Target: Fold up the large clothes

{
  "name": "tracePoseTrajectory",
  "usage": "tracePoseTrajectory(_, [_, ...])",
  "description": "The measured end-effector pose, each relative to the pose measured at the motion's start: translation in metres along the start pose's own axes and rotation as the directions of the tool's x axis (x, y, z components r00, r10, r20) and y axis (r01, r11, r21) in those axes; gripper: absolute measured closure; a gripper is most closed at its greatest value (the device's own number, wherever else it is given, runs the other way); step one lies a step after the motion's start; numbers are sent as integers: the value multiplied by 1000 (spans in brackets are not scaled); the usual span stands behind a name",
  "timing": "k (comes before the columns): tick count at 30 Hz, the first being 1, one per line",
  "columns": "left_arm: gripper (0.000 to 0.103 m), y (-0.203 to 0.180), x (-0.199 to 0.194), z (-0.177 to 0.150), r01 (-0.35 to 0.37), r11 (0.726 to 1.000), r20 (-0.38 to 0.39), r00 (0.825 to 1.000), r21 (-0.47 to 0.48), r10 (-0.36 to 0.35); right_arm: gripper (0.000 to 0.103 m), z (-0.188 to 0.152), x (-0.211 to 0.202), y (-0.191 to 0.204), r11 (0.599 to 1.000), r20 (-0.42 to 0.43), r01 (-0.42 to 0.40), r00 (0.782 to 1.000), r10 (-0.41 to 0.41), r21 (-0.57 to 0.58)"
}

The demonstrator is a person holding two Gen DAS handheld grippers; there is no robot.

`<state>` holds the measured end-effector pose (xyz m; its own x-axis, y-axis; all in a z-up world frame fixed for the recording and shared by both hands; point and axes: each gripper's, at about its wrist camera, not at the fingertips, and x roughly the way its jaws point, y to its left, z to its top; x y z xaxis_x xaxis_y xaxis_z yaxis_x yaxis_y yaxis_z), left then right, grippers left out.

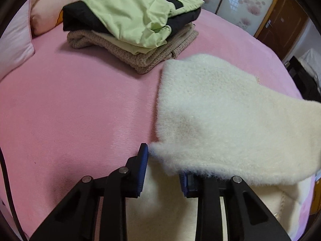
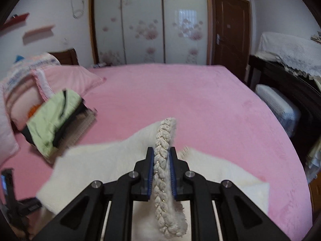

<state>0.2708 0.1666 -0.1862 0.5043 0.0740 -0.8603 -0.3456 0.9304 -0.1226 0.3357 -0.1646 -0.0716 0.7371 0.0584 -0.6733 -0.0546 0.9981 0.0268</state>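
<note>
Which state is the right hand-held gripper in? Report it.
Shut: the right hand-held gripper has both pads pressed on the braided trim of the cream garment.

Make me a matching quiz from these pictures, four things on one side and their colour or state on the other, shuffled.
Things:
1. bedspread
2. fluffy garment
3. braided trim
4. top of the folded pile

States:
A. light green and black
B. clamped in the right gripper
C. pink
D. cream, draped over the left gripper

Pairs: 1-C, 2-D, 3-B, 4-A

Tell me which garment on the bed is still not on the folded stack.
The fluffy cream garment, lying loose beside the stack; the green-and-black jacket and beige knit are folded and piled.
</note>
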Motion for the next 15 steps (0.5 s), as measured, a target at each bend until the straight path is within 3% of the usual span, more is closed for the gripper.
tracePoseTrajectory(5, [76, -13, 2, -7, -55, 994, 4, 998, 98, 55, 90, -55, 62, -32, 995, -188, 92, 979, -82, 48])
tracePoseTrajectory(7, [67, -12, 1, -7, -50, 994, -5, 999, 97, 50, 90, -72, 80, -45, 990, -277, 129, 955, -106, 66])
tracePoseTrajectory(8, [62, -10, -1, -7, -57, 993, -6, 998, 99, 57, 90, -75, 80, -51, 988, -282, 115, 956, -83, 100])
tracePoseTrajectory(10, [29, -8, -7, -8, -54, 992, -16, 998, 116, 56, 89, -75, 71, -66, 979, -273, 68, 962, -13, 195])
tracePoseTrajectory(15, [26, -1, -40, -16, 87, 983, -19, 996, 163, -85, 79, -72, 39, -90, 946, -238, -43, 963, 125, 323])
